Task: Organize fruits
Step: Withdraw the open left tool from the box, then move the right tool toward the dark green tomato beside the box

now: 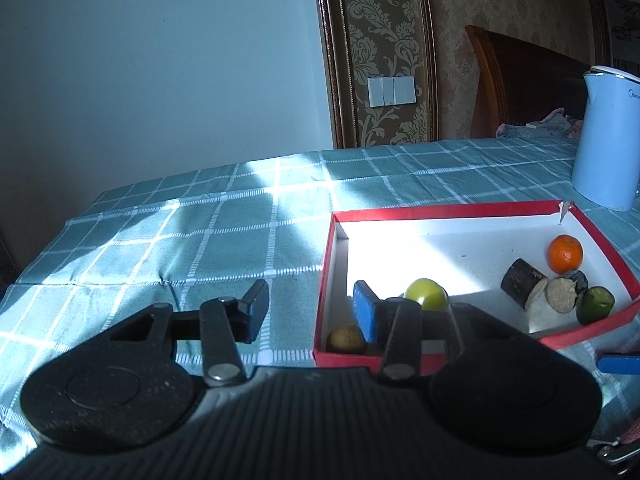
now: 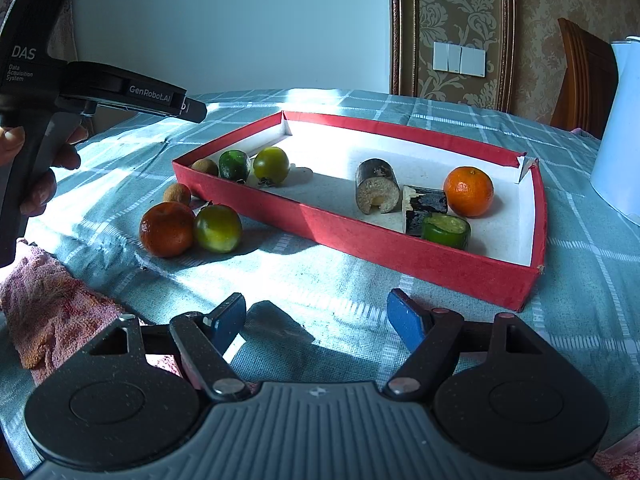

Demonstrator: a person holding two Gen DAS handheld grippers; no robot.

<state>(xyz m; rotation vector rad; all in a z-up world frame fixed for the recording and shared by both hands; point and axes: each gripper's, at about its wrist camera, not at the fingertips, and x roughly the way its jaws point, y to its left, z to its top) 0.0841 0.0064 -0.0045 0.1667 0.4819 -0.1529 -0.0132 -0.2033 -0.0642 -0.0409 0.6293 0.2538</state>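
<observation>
With both the left gripper [image 1: 312, 312] and right gripper [image 2: 318, 320] spread apart and empty, the right should reach forward-left to the orange [image 2: 167, 229] lying outside the red box [image 2: 360, 236], closing gently.

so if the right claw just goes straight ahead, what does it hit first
Probably the near wall of the red tray, with only bare checked tablecloth before it. The right claw is open; if it travels high enough, it could clear the wall.

The kettle [image 2: 624, 128] is cut off by the right wrist view's edge.
</observation>
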